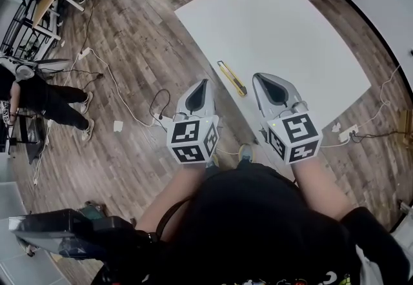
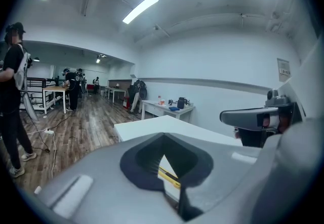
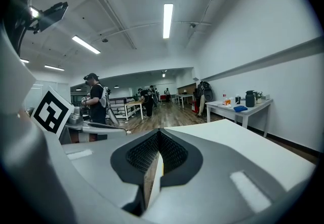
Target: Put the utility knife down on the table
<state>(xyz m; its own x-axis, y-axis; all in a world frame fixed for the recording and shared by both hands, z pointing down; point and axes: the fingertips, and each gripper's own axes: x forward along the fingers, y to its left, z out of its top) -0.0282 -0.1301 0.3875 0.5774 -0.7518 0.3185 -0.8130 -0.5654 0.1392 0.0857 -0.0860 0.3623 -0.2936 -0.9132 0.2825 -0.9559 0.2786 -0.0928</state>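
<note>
The yellow utility knife (image 1: 231, 78) lies flat on the white table (image 1: 284, 26), near its left edge, with nothing touching it. My left gripper (image 1: 199, 88) hovers just left of the knife, over the table's edge, jaws shut and empty. My right gripper (image 1: 270, 84) hangs above the table just right of the knife, also shut and empty. In the left gripper view a piece of the knife (image 2: 169, 178) shows through the small gap behind the closed jaws of the left gripper (image 2: 164, 142). The right gripper (image 3: 159, 136) points across the table (image 3: 228, 137) and its view holds no knife.
Wooden floor surrounds the table, with cables and a power strip (image 1: 345, 130) on it. A person (image 1: 45, 100) stands by racks at the far left. A dark device (image 1: 58, 232) sits at lower left. A side table (image 3: 243, 106) with a kettle stands by the wall.
</note>
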